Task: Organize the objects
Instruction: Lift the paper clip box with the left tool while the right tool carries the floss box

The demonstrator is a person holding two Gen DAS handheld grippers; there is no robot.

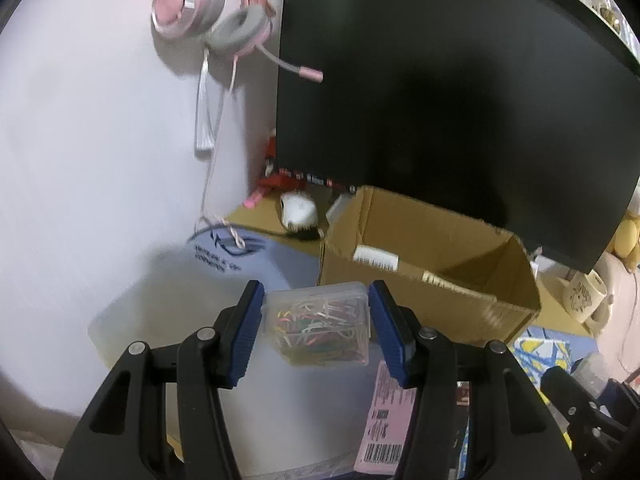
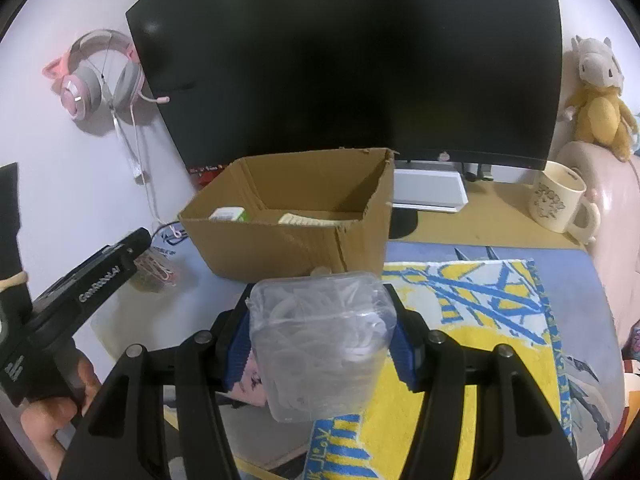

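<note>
holding one small container in each gripper, the person is partway through the tidying: the cardboard box (image 2: 288, 216) at the back of the surface is already holding a couple of items, and both containers are still outside it. the left gripper (image 1: 316, 324) is clamping the clear case of coloured paper clips (image 1: 318, 326), in the air just short of the box's near left corner. the right gripper (image 2: 320, 332) is clamping a clear plastic tub (image 2: 320, 340), hanging in front of the box's near wall.
</note>
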